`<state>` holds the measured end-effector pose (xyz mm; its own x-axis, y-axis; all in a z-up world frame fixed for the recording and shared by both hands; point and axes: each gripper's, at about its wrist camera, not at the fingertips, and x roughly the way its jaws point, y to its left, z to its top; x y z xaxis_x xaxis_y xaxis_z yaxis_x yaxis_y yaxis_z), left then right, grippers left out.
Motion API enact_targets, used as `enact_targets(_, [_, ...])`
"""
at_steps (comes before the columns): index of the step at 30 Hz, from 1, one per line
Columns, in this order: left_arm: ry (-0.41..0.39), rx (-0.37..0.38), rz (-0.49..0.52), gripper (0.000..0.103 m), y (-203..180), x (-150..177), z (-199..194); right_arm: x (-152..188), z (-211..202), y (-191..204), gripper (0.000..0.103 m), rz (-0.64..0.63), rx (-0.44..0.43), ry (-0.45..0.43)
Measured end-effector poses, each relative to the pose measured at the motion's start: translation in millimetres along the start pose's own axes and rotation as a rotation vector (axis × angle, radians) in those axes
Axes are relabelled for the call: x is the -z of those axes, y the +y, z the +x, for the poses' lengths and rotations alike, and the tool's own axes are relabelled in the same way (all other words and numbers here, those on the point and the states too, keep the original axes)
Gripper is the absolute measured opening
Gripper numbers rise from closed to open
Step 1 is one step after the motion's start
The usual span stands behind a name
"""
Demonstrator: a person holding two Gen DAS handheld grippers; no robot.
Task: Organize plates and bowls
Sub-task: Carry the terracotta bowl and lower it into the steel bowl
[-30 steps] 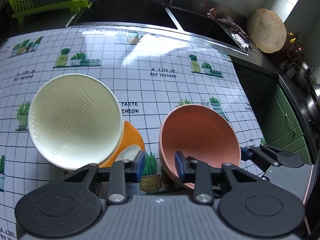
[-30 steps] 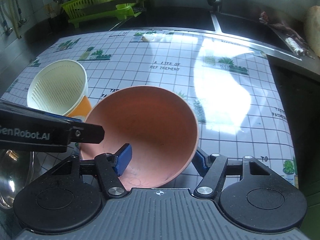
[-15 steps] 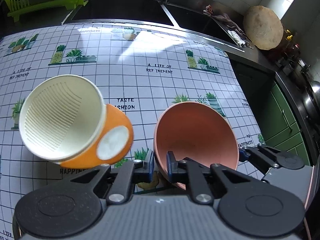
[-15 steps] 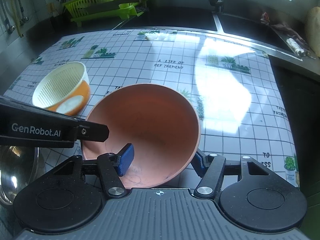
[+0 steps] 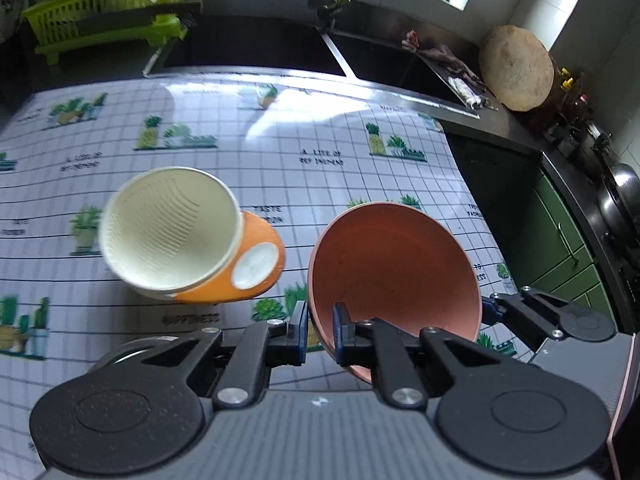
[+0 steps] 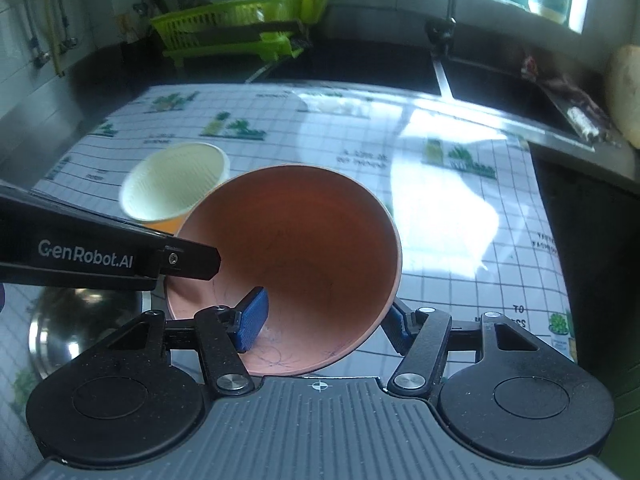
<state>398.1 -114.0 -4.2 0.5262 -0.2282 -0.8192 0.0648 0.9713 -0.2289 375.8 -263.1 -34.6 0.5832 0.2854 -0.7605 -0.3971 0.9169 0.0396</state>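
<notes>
A terracotta bowl (image 5: 396, 268) (image 6: 304, 248) hangs tilted above the tiled tablecloth (image 5: 320, 128), held from both sides. My left gripper (image 5: 319, 332) is shut on its near rim, one blue pad inside and one outside. My right gripper (image 6: 322, 324) is shut on the bowl's lower wall, its left pad inside and its right pad outside. That outer pad (image 5: 489, 309) also shows in the left wrist view. A bowl that is cream inside and orange outside (image 5: 176, 236) (image 6: 172, 188) lies tipped on its side to the left, apart from both grippers.
A steel bowl (image 6: 76, 332) sits at the table's near left. At the back are a green dish rack (image 5: 108, 16) with white bowls, a dark sink (image 5: 256, 52) and a tap (image 5: 340, 0). A round wooden board (image 5: 516, 68) and green cabinets (image 5: 560, 248) stand on the right.
My left jaws have shut on the terracotta bowl's rim. Both grippers have risen with the bowl. The cream and orange bowl has tipped onto its side, showing its white base.
</notes>
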Motion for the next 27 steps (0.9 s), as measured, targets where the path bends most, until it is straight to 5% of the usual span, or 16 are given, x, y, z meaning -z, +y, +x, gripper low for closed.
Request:
enact_targets(11, [-0.051, -0.073, -0.046, 0.012, 38.5, 21.3, -67.2, -2.8, -28.8, 65.8, 0.062, -0.072, -0.064, -0.041])
enact_targets(27, [0.005, -0.118, -0.138, 0.012, 93.1, 65.9, -73.3, 17.5, -11.2, 124.8, 0.062, -0.150, -0.109, 0.029])
